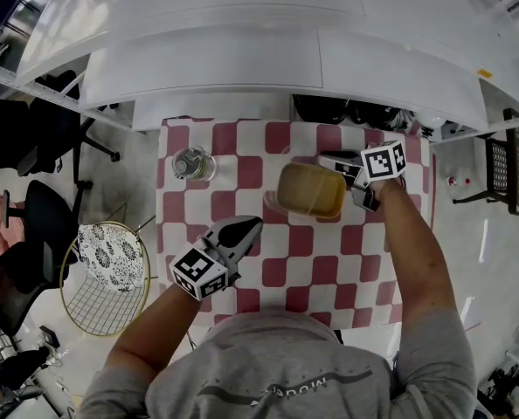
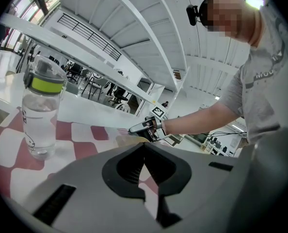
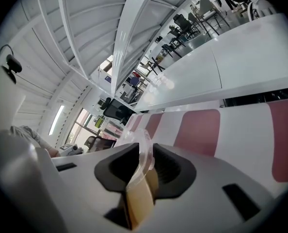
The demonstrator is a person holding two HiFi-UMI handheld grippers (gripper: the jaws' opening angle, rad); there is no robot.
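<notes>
The right claw (image 1: pixel 342 180) is clamped on the side wall of an amber tub (image 1: pixel 307 190); in the right gripper view its two pads grip the tub's thin wall and clear rim (image 3: pixel 143 152) between them, and the tub (image 3: pixel 139 193) fills the gap down to the claw's throat. The tub's body juts out to the left of this claw, over the checked tablecloth (image 1: pixel 277 269); whether its base rests on the cloth or hangs just above it is hard to tell from overhead. The cloth's far edge lies just beyond the claw, with a white counter (image 1: pixel 242 64) behind it, and the table's right edge is close on its outer side; so there is little room that way, and open cloth only toward the person and to the left.

The left claw (image 1: pixel 246 230) has its jaws together on nothing; in the left gripper view the tips meet at one point (image 2: pixel 144 147). It sits over the near left part of the cloth, with bare squares between it and the tub ahead on its right. A water bottle (image 1: pixel 192 162), upright with a green band (image 2: pixel 46 83), stands ahead on its left, well apart, near the cloth's far left corner. A wire chair (image 1: pixel 107 278) stands on the floor to its left, off the table's edge.
</notes>
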